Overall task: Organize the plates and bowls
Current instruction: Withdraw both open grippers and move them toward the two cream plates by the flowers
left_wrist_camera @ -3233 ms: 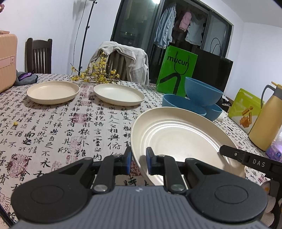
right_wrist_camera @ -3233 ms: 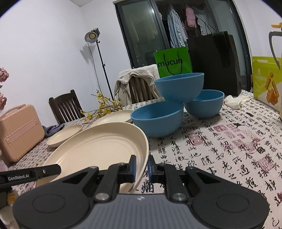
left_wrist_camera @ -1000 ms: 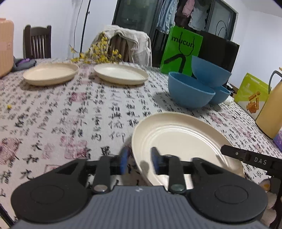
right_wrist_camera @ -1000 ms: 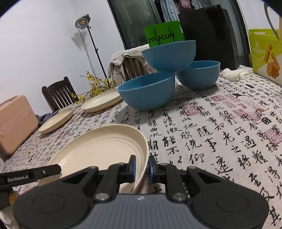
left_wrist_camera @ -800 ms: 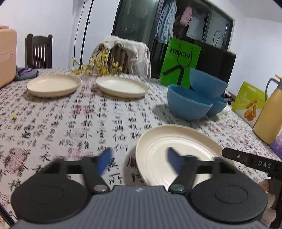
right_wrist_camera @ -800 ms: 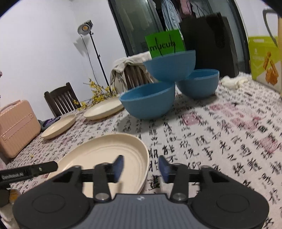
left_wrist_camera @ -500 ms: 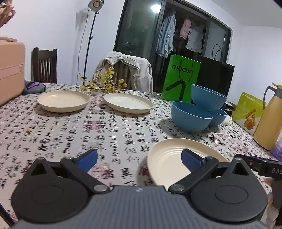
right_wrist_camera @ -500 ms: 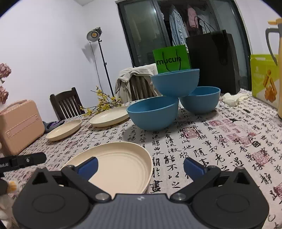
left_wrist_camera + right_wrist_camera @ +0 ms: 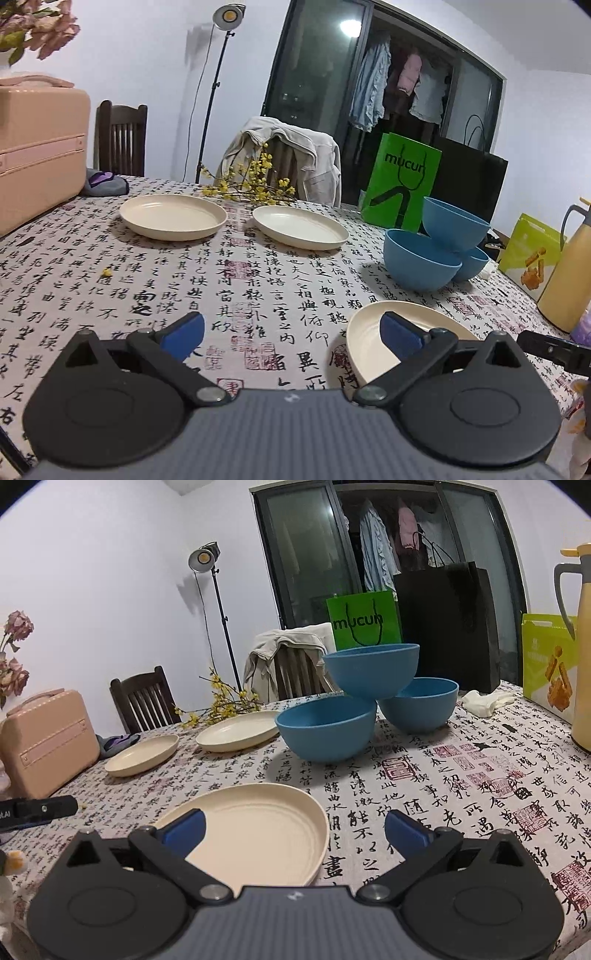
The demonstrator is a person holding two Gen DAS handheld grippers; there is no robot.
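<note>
Two grippers stand with jaws wide apart, clamping nothing: the left gripper [image 9: 291,326] and right gripper [image 9: 293,825] hang above the near plate [image 9: 255,830], whose near edge their bodies hide. Beyond it three blue bowls [image 9: 327,727] cluster, one perched on two; the rear bowl [image 9: 472,263] is mostly covered. Two plates [image 9: 173,216] lie farther left, seemingly empty.

A home dining room: wooden chairs [image 9: 142,698] at the cloth-covered counter [image 9: 240,266], a jacket [image 9: 295,158] over one chair, laundry [image 9: 402,88] hanging behind glass doors at twelve o'clock.
</note>
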